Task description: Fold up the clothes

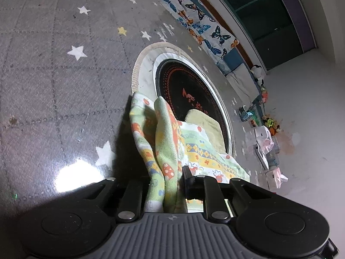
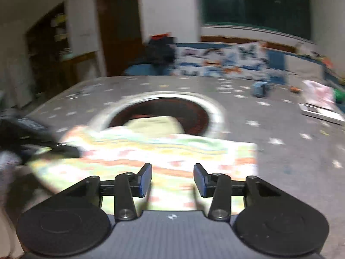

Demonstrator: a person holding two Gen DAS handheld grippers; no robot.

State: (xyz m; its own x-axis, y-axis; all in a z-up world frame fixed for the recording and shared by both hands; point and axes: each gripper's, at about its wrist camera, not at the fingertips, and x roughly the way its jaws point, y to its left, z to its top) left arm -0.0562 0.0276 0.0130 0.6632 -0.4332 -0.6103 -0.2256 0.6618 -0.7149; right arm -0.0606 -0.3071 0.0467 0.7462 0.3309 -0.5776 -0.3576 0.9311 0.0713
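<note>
A light green patterned child's garment with orange and yellow prints lies on the grey star-print table. My left gripper is shut on a bunched fold of it and lifts that part off the table. In the blurred right wrist view the garment lies spread flat. My right gripper is open and empty just above the garment's near edge. The left gripper shows there at the garment's left edge.
A round black induction plate with a white rim is set in the table under the garment's far end. A yellow-green ribbed piece lies on it. Boxes and toys sit at the table's right. A butterfly-print cloth lies beyond.
</note>
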